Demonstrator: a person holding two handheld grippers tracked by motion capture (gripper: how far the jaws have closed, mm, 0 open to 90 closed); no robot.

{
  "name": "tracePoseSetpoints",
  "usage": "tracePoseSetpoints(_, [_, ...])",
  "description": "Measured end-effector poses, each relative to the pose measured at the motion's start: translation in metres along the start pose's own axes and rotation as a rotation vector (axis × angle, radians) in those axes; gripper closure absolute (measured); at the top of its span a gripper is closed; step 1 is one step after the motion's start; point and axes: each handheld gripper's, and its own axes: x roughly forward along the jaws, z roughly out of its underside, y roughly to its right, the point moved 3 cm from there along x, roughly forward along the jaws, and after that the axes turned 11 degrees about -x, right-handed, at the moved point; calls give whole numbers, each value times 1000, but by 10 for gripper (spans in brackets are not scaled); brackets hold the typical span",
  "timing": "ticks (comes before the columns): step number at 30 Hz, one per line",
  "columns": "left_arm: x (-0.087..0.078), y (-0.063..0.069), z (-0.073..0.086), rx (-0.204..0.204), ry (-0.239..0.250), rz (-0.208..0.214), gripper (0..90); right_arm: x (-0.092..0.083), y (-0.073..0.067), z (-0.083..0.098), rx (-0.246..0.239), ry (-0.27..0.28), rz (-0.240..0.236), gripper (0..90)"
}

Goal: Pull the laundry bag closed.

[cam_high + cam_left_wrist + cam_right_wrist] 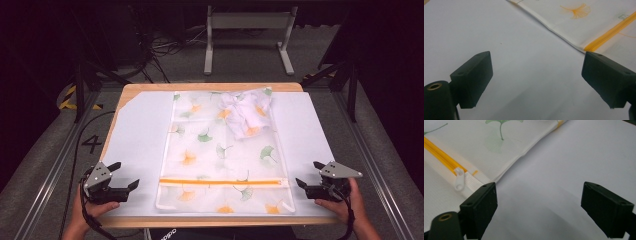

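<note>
With both the left tongs [126, 176] and right tongs [309, 173] resting released on the worktop [135, 130], the white ginkgo-print mesh laundry bag [220, 155] is lying flat between them, awaiting a grasp, probably at its white zipper pull [459, 178].

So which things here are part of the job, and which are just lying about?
Part of the job:
- mesh laundry bag with leaf print, flat on the table
- its orange zipper, pull at the right end
- white garment on the bag's far right corner
- left gripper and right gripper, both open, holding nothing

Lying about:
- cables on the floor
- grey metal stand
</note>
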Motion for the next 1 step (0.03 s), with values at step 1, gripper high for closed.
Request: tracePoseSetpoints(1, [1, 0, 0, 1, -3, 1, 108, 0, 0, 0, 1, 3, 2, 138])
